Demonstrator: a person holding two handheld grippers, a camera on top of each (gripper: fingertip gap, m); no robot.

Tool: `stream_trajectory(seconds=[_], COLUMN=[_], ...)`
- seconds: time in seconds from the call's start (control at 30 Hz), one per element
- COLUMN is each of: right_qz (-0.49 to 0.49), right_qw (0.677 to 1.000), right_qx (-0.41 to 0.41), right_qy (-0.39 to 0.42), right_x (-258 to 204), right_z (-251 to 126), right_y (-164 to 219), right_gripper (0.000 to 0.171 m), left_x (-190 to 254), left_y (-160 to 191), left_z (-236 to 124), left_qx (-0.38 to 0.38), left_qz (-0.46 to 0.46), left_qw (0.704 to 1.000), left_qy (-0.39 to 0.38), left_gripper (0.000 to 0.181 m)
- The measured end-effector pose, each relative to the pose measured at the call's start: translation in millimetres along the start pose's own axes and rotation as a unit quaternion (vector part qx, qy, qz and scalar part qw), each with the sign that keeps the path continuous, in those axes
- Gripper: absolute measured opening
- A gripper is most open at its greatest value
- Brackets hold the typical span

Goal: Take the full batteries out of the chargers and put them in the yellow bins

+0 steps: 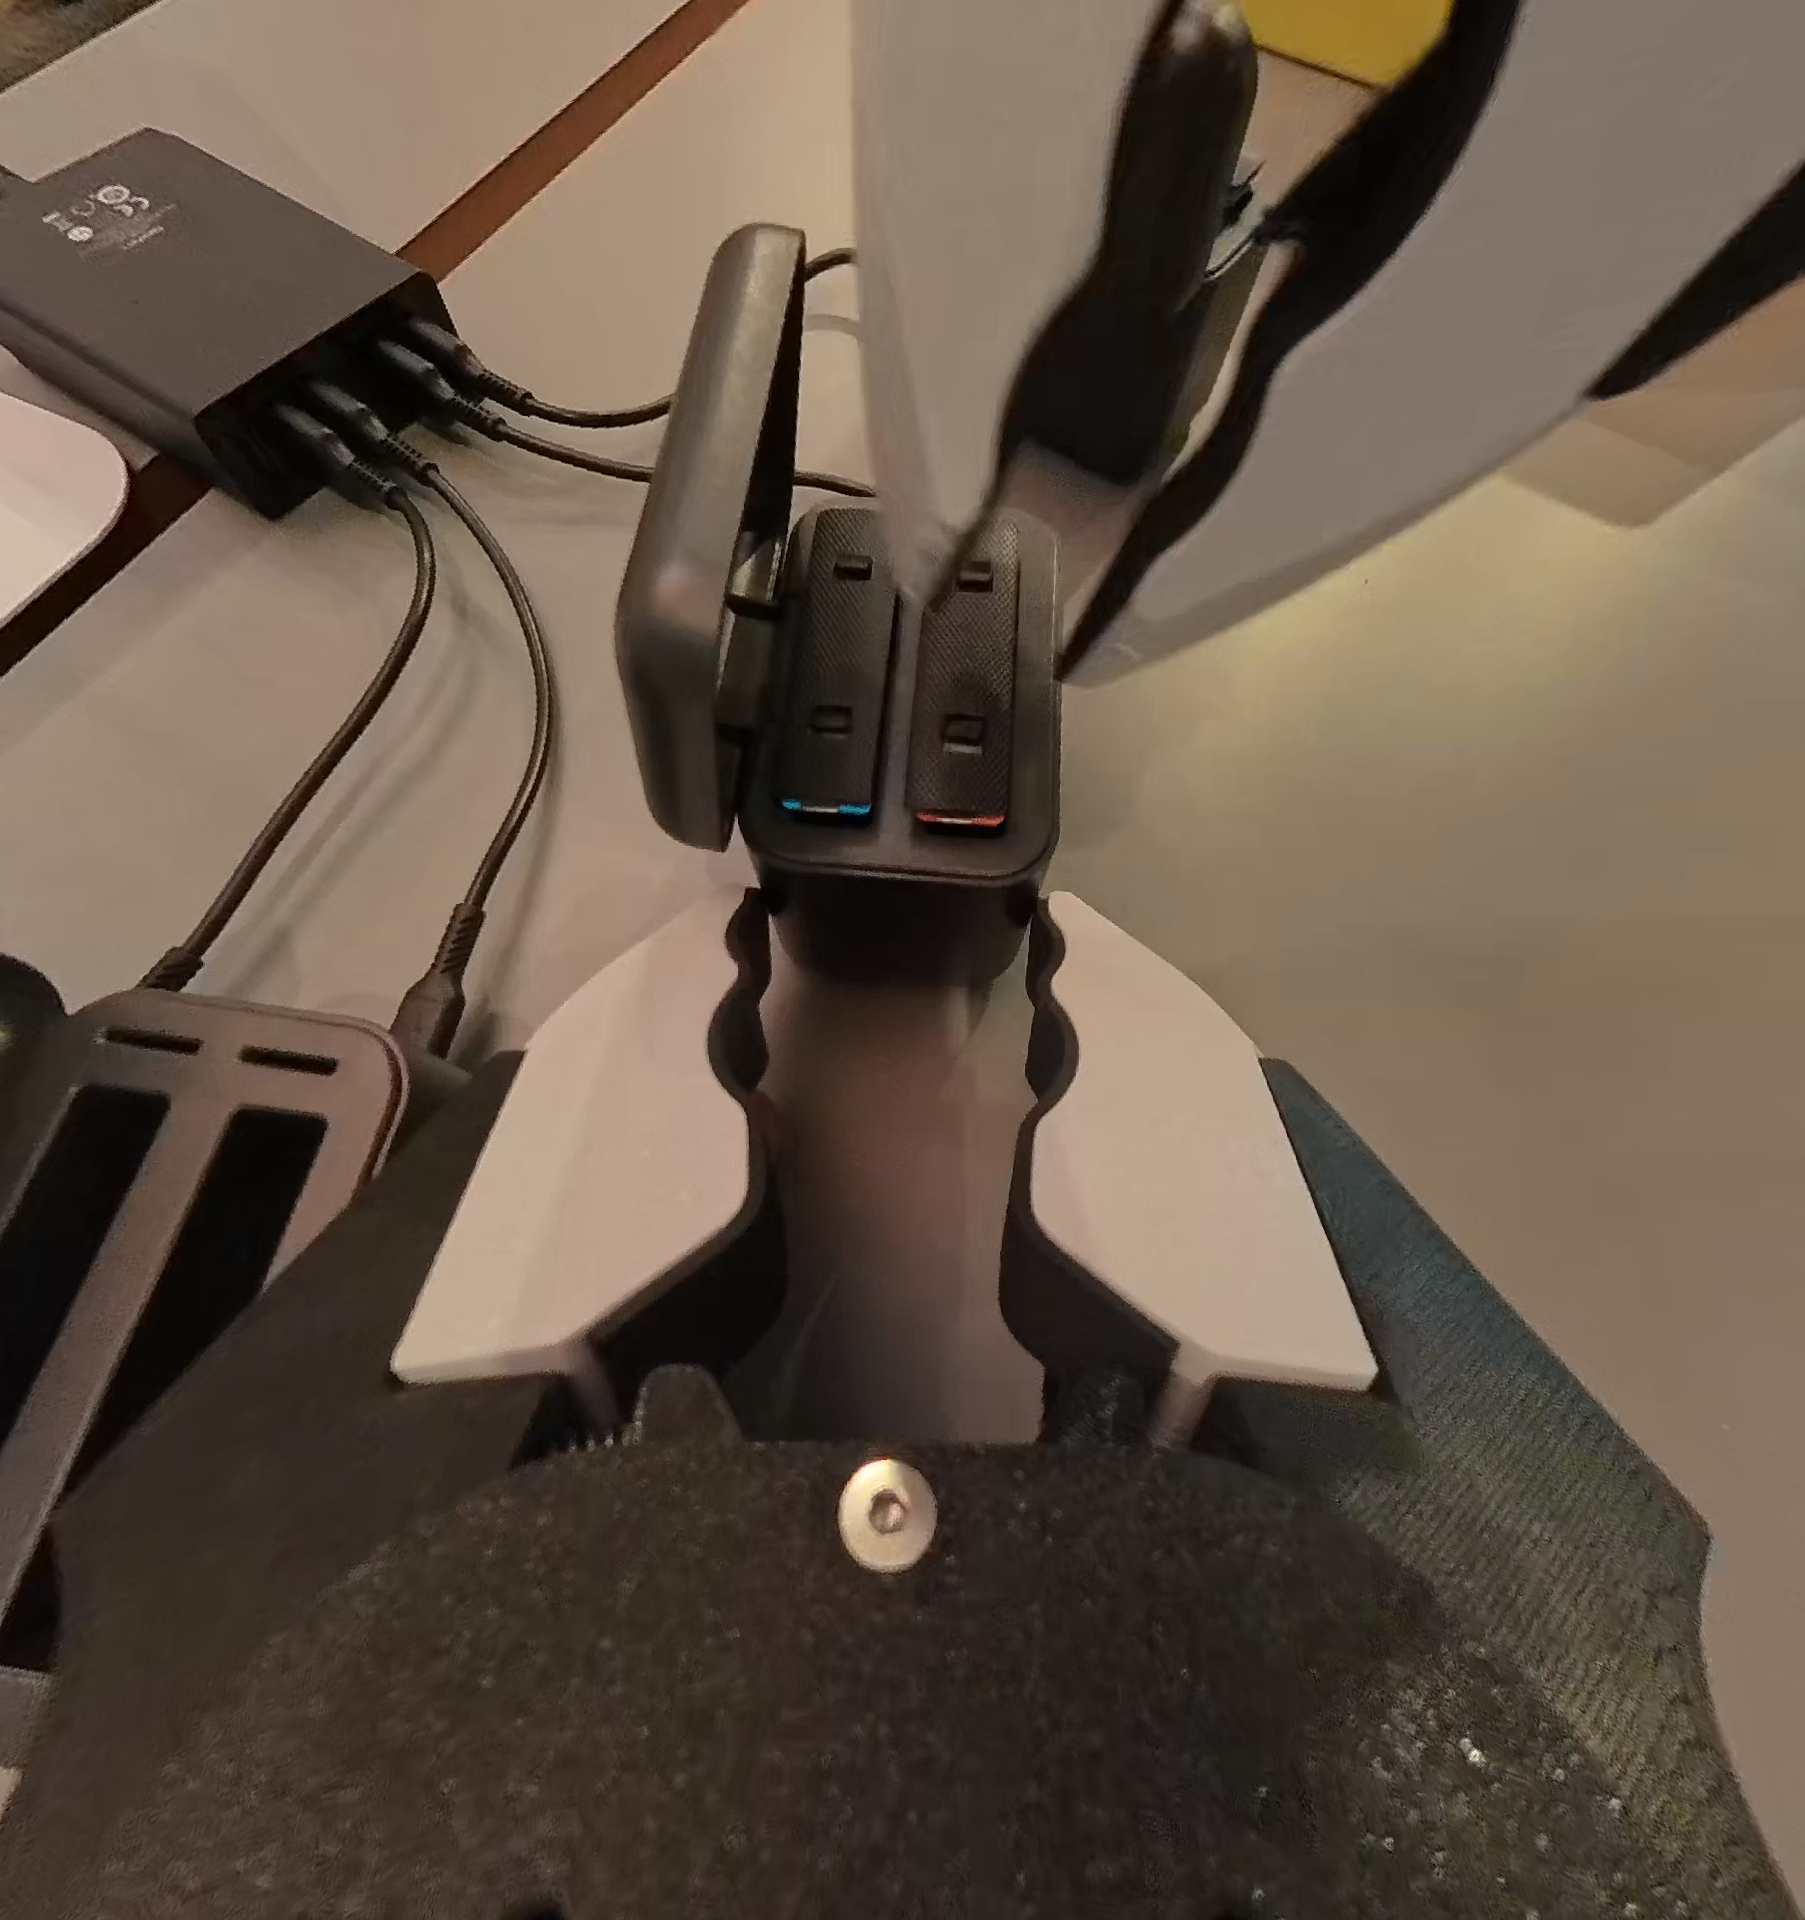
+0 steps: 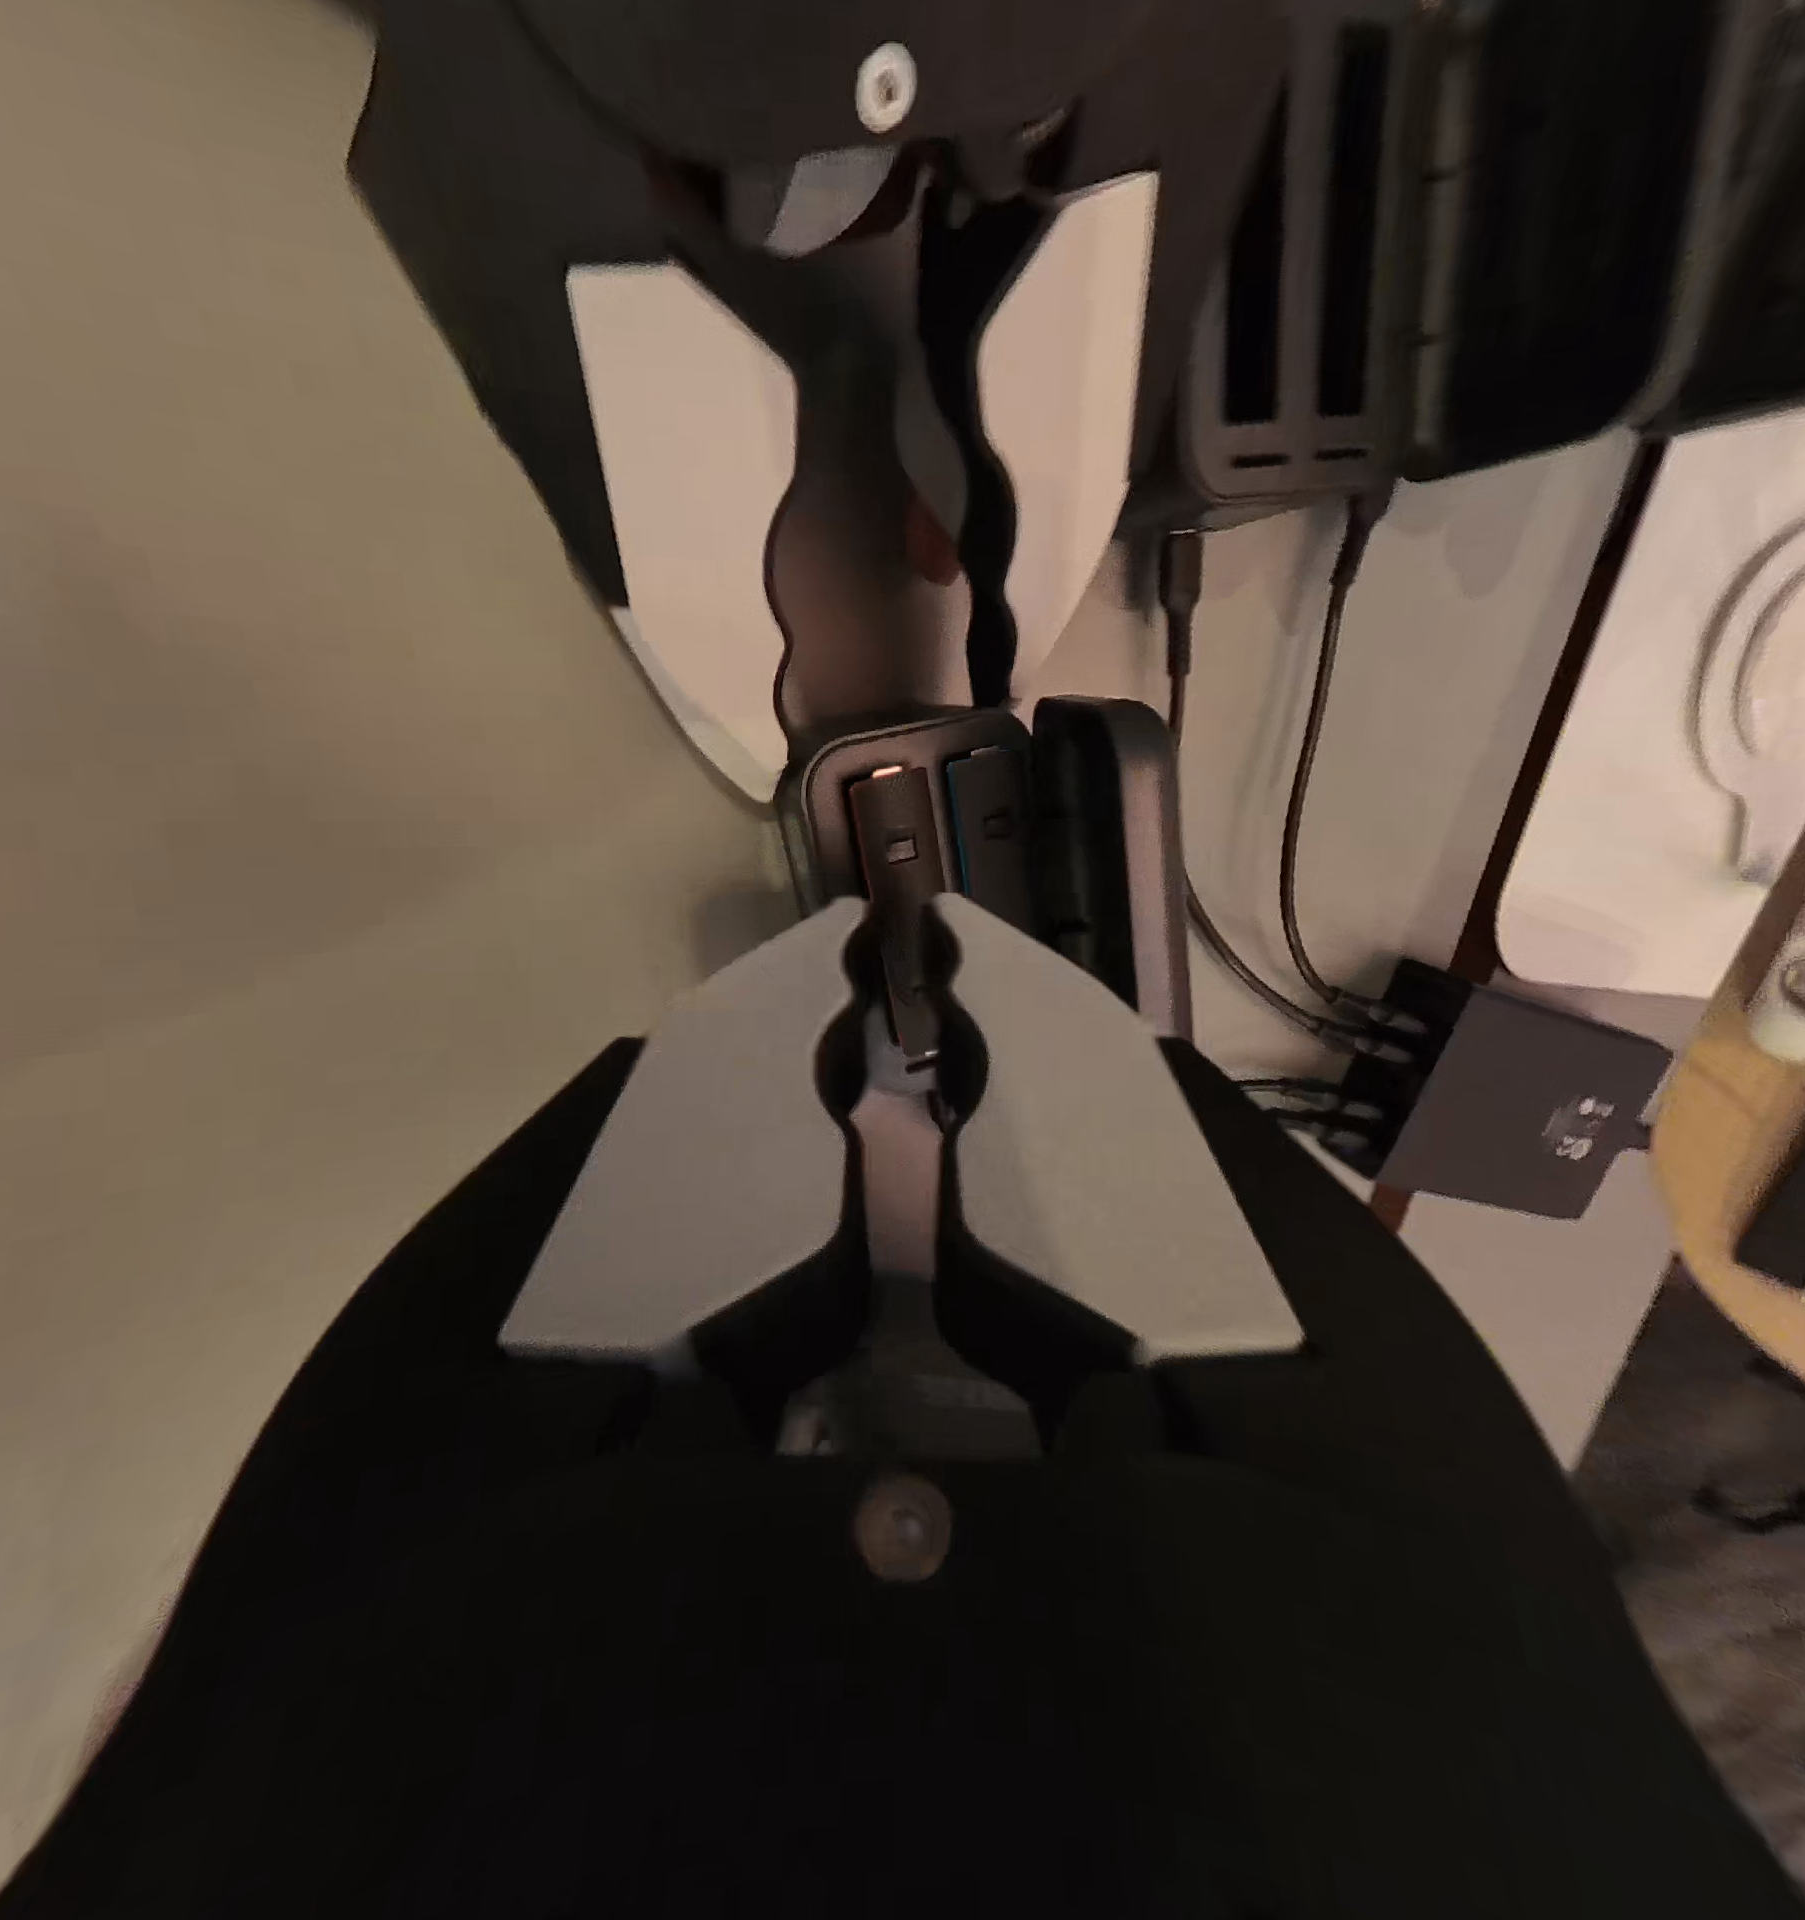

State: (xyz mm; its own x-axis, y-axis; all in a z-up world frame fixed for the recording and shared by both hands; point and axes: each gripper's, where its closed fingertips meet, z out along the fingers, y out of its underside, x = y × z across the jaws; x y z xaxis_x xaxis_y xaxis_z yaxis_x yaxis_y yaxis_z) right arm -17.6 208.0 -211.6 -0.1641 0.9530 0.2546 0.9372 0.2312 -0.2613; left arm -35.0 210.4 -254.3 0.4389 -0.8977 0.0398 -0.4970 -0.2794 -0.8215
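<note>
The charger (image 1: 903, 727) sat on the pale table (image 1: 1397, 935) with its hinged lid (image 1: 706, 540) flipped open and standing up on one side; the left gripper (image 1: 896, 940) was clamped on the charger's near end, one finger on each side of the casing. Two batteries were in the slots side by side, long axes parallel and running straight away from the left camera; the one with the blue stripe (image 1: 838, 686) sat next to the lid, the one with the red stripe (image 1: 965, 696) on the far side from it. Tops were black, finely textured, with small rectangular notches.

The right gripper (image 2: 903, 920) came in from the opposite end and was closed on the red-stripe battery (image 2: 893, 862); in the right wrist view that battery looked raised and tilted out of its slot, which the left view didn't make clear as it's blurred there. The blue-stripe one (image 2: 981, 836) stayed seated.

Only the left view showed a slice of yellow bin (image 1: 1313, 42) at the top edge; both showed the dark multi-port power brick (image 1: 181, 312) with braided cables (image 1: 482, 727), and a second charger (image 1: 150, 1195) with empty slots. Gripper fingers were smooth grey plastic with wavy black inner edges.
</note>
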Motion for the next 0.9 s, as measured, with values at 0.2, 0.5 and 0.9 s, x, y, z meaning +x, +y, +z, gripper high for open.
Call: stream_trajectory(seconds=[0.2, 0.5, 0.9], right_qz=[0.226, 0.498, 0.545], right_qw=[0.960, 0.778, 0.727], right_qx=[0.105, 0.262, 0.262], right_qy=[0.127, 0.278, 0.325], right_x=[27.1, 17.5, 12.5], right_z=[-21.9, -23.9, 9.1], right_y=[-12.9, 0.7, 5.9], right_gripper=[0.055, 0.089, 0.077], left_x=[-0.2, -0.1, 0.3], left_y=[0.0, 0.3, 1.0], left_z=[-0.1, 0.1, 0.0], left_qx=[-0.001, -0.001, -0.001], left_qz=[-0.009, -0.020, -0.024], left_qw=[1.000, 1.000, 1.000], left_qy=[0.002, -0.001, -0.003], left_gripper=[0.048, 0.048, 0.048])
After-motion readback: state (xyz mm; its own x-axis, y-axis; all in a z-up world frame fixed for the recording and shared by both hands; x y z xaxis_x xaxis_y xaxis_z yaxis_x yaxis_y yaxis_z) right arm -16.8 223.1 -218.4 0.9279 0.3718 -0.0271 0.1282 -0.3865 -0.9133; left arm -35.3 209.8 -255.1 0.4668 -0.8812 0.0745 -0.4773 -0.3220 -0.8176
